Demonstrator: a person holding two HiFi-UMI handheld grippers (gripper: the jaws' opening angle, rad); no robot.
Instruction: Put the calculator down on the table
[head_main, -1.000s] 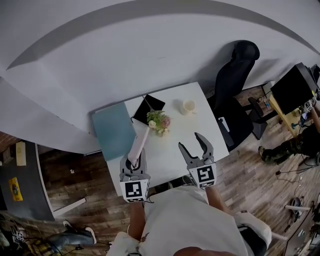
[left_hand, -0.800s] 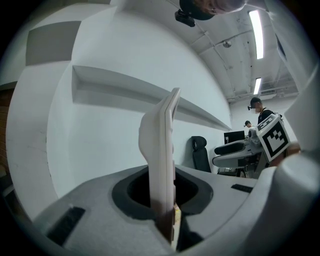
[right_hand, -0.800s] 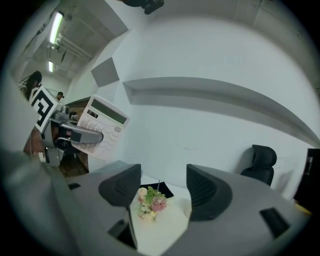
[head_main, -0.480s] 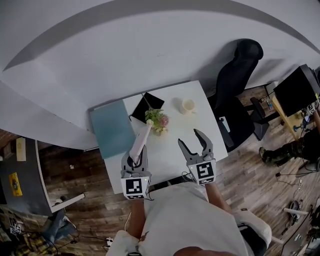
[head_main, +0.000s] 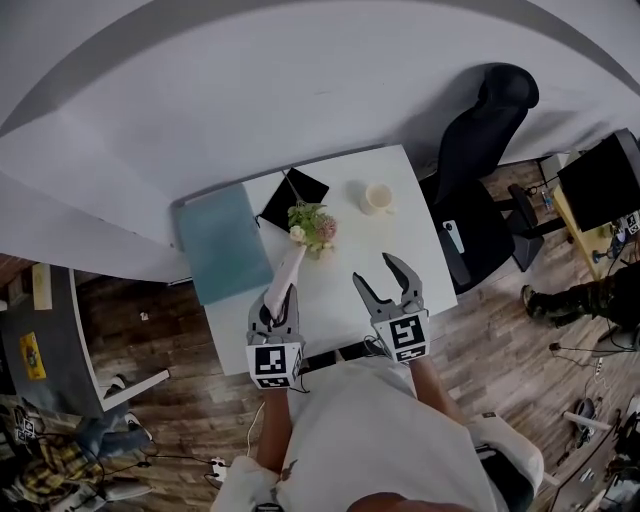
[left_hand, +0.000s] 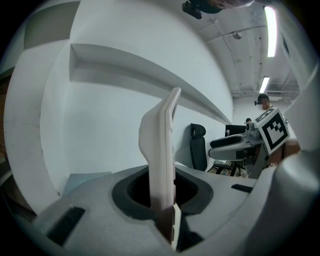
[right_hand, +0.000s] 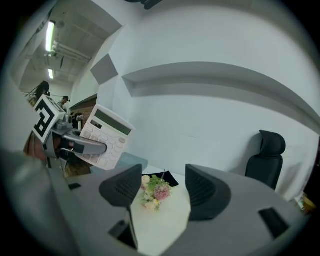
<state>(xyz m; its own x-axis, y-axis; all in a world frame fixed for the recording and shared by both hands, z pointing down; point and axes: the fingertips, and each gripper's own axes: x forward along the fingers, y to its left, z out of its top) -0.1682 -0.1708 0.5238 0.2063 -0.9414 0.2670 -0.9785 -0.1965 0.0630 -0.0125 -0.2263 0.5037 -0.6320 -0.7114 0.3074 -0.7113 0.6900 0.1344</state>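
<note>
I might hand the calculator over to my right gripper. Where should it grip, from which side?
Probably the free display end of the thin calculator, pinched face-to-back, coming from beyond that tip: the left gripper is shut on its keypad end.

— What does the white table (head_main: 392, 243) carry?

— Four things. A blue-grey sheet (head_main: 218, 243) lies flat over its left end. A flat black pad (head_main: 293, 198) sits just beside the sheet, at the far edge by the wall.

— And in the middle?

— A small bunch of pink and cream flowers (head_main: 313, 226), touching the pad's near corner. A white cup (head_main: 378, 197) stands well apart to the right, near the far edge. The near half is bare.
</note>
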